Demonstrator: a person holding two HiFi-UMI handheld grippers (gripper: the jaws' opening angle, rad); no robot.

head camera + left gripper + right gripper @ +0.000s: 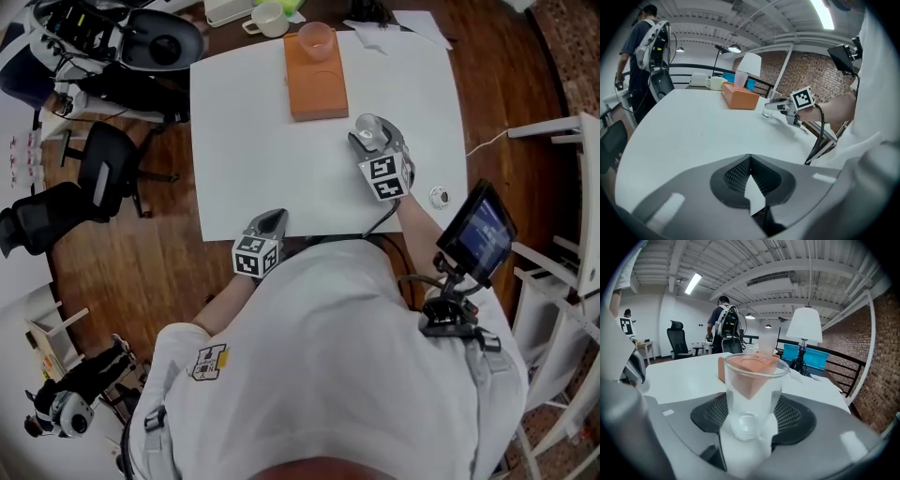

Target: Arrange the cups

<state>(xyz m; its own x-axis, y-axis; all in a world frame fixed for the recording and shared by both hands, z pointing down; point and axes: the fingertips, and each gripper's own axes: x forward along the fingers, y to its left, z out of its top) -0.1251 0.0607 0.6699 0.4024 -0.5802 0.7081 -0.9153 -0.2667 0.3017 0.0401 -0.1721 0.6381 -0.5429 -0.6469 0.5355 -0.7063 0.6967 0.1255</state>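
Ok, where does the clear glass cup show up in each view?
Head view: clear glass cup right of centre, between the right tongs.
Left gripper view: upper middle, just right of the orange block.
Right gripper view: dead centre, between the tongs.
Shared landmark: the orange block, beyond the cup.

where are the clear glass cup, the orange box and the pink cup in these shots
clear glass cup [751, 394]: right gripper view, on its side wall
orange rectangular box [316, 89]: head view, on its top face
pink translucent plastic cup [317, 41]: head view, inside its open mouth
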